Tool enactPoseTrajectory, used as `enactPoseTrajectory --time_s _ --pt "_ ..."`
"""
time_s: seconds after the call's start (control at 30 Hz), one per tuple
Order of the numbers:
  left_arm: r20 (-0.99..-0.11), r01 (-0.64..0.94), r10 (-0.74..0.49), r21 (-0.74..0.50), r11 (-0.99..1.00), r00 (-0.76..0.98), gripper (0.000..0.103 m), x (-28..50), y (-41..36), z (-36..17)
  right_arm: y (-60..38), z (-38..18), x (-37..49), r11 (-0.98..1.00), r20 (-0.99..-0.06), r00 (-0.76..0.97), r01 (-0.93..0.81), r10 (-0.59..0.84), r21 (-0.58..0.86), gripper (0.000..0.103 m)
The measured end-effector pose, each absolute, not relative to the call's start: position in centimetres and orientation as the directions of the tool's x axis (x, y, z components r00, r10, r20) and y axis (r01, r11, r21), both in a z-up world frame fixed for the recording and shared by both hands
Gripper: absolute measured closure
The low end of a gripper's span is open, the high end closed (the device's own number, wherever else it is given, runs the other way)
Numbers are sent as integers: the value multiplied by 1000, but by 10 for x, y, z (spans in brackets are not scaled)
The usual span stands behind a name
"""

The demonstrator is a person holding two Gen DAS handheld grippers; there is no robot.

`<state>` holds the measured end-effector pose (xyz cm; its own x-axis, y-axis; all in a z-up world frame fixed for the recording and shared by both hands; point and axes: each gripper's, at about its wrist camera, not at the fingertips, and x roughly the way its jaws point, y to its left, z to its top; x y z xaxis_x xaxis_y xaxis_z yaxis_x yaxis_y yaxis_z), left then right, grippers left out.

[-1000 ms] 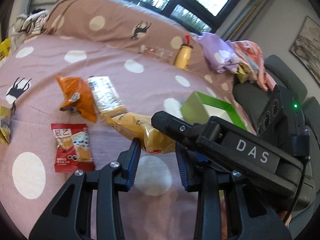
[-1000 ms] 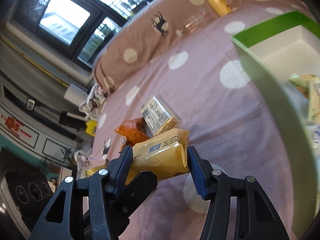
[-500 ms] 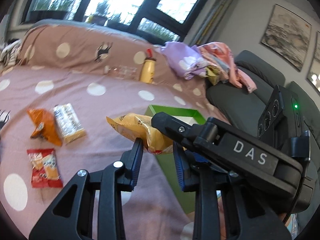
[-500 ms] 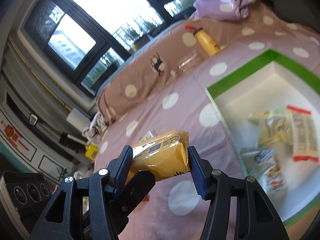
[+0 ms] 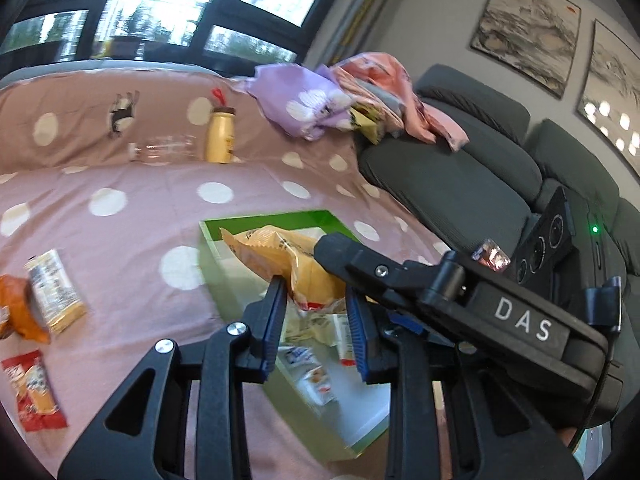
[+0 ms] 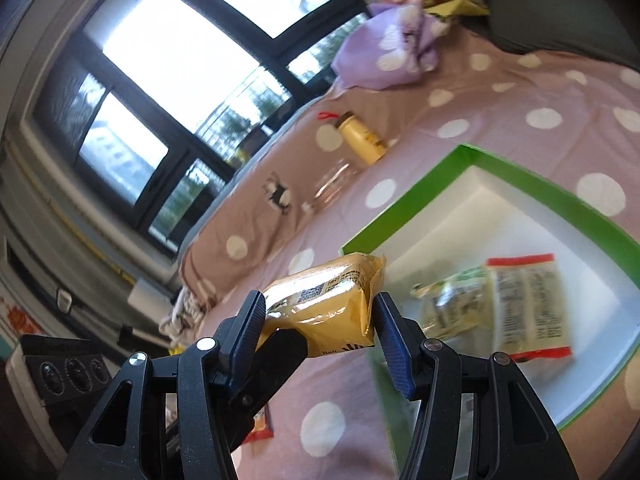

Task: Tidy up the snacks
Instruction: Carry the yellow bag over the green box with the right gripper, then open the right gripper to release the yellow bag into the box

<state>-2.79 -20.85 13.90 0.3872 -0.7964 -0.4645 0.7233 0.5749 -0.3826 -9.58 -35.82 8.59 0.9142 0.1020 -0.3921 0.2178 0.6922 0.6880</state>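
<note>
A yellow snack packet [image 5: 280, 252] hangs in the air above the near corner of the green-rimmed white box [image 5: 272, 216]. My left gripper [image 5: 314, 292] is shut on its lower end. One black finger [image 5: 340, 250] of the right gripper lies across the packet in the left wrist view. In the right wrist view my right gripper [image 6: 320, 304] is shut on the same yellow packet [image 6: 320, 300], beside the corner of the green box [image 6: 404, 208]. Several wrapped snacks [image 6: 524, 304] lie on the box floor.
On the pink dotted bedspread left of the box lie a silver-gold packet [image 5: 54, 292], an orange bag [image 5: 20, 312] and a red packet [image 5: 34, 392]. A yellow bottle [image 5: 220, 136] and a clear bottle [image 5: 168, 148] lean at the back. A grey sofa [image 5: 460, 184] stands on the right.
Both grippers have lifted the yellow packet off the bedspread and carried it rightwards over the green box. The loose packets have slid to the left edge of the left wrist view.
</note>
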Motion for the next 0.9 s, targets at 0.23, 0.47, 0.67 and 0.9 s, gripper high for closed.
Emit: enactPoseTrajectory --time_s 0.23,0.47,0.67,0.9 --pt "-505 777 -810 -363 514 300 75 -31 -254 131 -393 73 -110 617 -414 910 311 27 723 44" --pt "-524 795 -823 -393 462 219 75 -32 -278 119 -417 61 -121 544 -460 887 409 -48 732 44" --pt "-576 807 -786 -344 481 223 75 -40 -296 104 -428 49 -117 512 -538 841 490 -63 706 44" --pt "-596 806 -780 -358 471 191 77 -35 -307 97 -430 47 -115 513 -523 851 468 -43 719 44"
